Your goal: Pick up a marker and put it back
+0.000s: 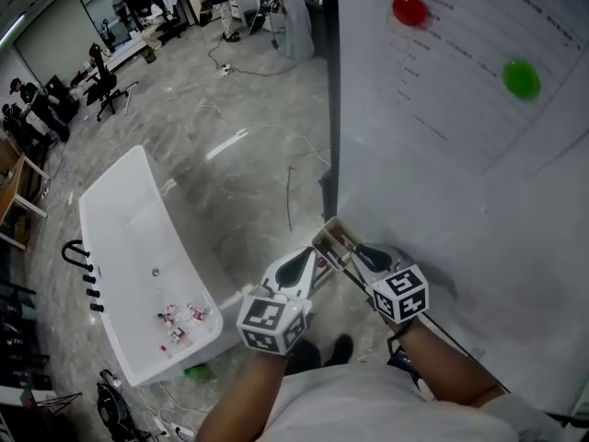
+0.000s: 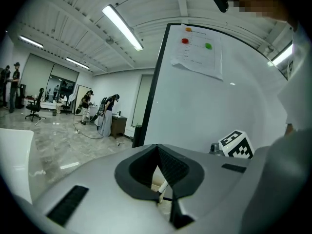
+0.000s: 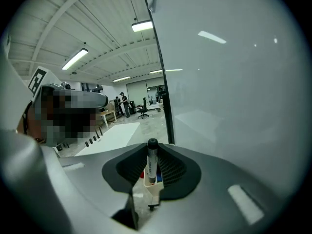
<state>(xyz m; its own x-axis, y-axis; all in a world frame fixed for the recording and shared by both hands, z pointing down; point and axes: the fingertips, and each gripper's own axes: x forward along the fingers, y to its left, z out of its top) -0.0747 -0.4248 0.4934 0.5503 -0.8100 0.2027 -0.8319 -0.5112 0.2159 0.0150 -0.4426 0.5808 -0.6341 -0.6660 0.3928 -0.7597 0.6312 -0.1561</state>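
Observation:
A small cream marker holder (image 1: 333, 239) hangs at the whiteboard's lower left edge, and both grippers meet at it. My right gripper (image 1: 355, 250) comes in from the right. In the right gripper view its ribbed pads press both sides of a black-capped marker (image 3: 152, 161). That marker stands upright with its lower end in the holder (image 3: 153, 186). My left gripper (image 1: 316, 259) sits just left of the holder with its jaws together and nothing held. Through its gap I see the holder's cream edge and a white marker tip (image 2: 163, 185).
The whiteboard (image 1: 479, 201) fills the right side, with a paper sheet pinned by a red magnet (image 1: 409, 9) and a green magnet (image 1: 521, 78). Its black frame post (image 1: 329, 109) runs down to the holder. A white bathtub (image 1: 120, 247) stands on the floor at left. People stand far back.

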